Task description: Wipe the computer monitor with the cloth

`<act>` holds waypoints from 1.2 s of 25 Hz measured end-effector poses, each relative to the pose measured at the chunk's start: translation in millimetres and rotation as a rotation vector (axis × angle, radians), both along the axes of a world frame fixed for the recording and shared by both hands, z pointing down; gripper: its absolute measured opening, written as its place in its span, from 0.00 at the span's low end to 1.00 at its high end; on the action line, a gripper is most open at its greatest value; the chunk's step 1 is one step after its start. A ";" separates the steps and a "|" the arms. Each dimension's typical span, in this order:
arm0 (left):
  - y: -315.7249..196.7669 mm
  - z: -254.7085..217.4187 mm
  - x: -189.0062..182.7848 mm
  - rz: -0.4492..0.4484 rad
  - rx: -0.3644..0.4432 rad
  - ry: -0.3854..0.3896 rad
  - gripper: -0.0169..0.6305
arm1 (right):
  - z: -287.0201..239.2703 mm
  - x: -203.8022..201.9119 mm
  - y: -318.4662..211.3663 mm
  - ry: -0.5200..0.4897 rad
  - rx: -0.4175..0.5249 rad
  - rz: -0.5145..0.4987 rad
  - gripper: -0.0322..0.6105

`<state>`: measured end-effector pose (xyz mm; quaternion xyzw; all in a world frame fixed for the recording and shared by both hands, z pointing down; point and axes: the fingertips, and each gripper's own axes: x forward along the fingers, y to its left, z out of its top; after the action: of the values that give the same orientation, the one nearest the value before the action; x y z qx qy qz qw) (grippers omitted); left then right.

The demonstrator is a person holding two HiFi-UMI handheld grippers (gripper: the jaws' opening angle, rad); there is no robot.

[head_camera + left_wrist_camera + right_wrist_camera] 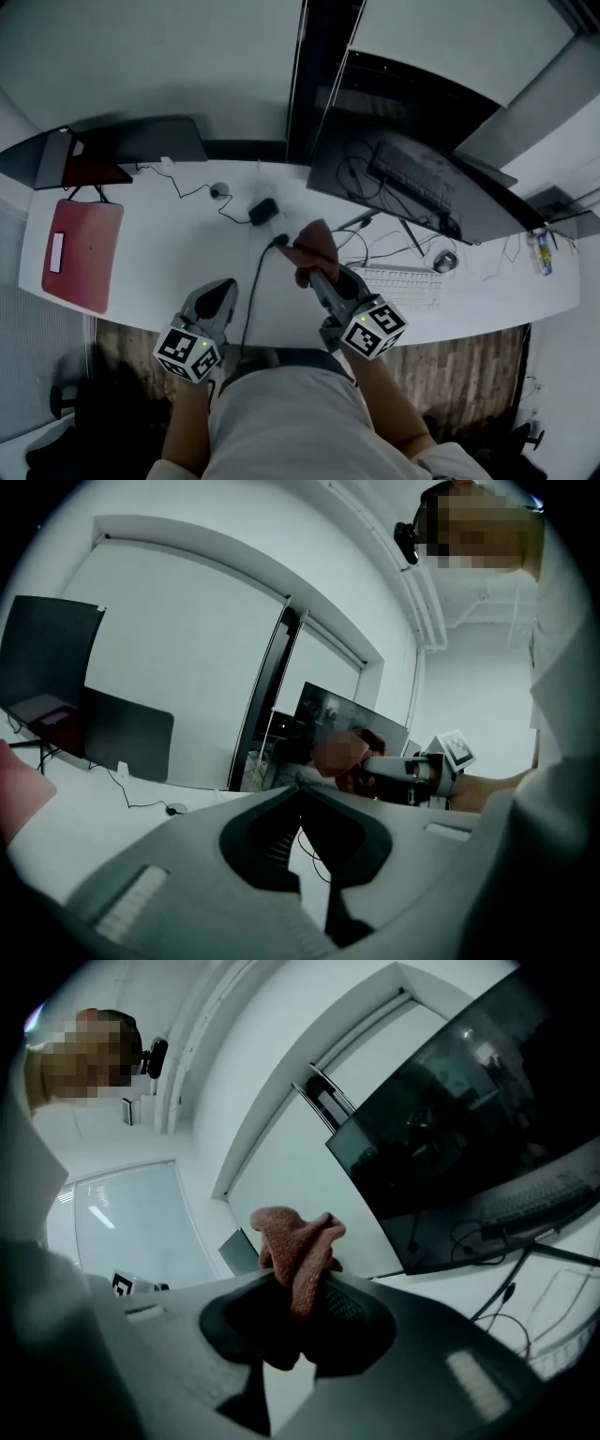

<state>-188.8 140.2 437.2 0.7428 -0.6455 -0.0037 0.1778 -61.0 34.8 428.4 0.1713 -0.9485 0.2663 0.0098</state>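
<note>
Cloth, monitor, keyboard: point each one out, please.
cloth [298, 1241], right gripper view, on the bunched upper fold.
monitor [412, 178], head view, on the middle of the dark screen.
keyboard [405, 284], head view, on the middle of the white keys.

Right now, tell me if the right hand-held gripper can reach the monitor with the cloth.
Probably yes: the right hand-held gripper holds the cloth, with nothing between it and the monitor ahead.

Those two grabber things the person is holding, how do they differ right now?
The right gripper is clamped on a reddish cloth; the left gripper is shut on nothing. The right gripper reaches farther over the desk, toward the monitor; the left gripper sits near the desk's front edge. Both are the same grey two-jaw tool.
</note>
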 end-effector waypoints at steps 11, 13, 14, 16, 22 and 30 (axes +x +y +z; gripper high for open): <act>-49.0 -4.7 -34.9 -0.026 -0.042 0.011 0.04 | -28.4 -66.0 -69.0 -0.109 -0.057 0.001 0.19; -53.0 -5.1 -40.4 -0.002 -0.054 0.016 0.04 | -39.1 -77.3 -77.6 -0.139 -0.053 0.020 0.19; -54.5 -5.8 -43.3 0.014 -0.057 0.015 0.04 | -44.8 -82.5 -81.7 -0.153 -0.047 0.030 0.19; -56.7 -7.5 -51.2 0.041 -0.063 0.011 0.04 | -55.7 -92.7 -90.1 -0.181 -0.033 0.053 0.19; -59.7 -10.7 -74.8 0.104 -0.085 -0.004 0.04 | -85.7 -118.5 -113.2 -0.252 -0.004 0.127 0.19; -65.0 -12.2 -92.8 0.164 -0.091 -0.014 0.04 | -123.4 -122.6 -139.5 -0.350 0.011 0.237 0.19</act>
<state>-281.5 75.2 424.9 0.7843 -0.5834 0.0453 0.2063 -183.6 -104.7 305.0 0.2327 -0.9104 0.2863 -0.1874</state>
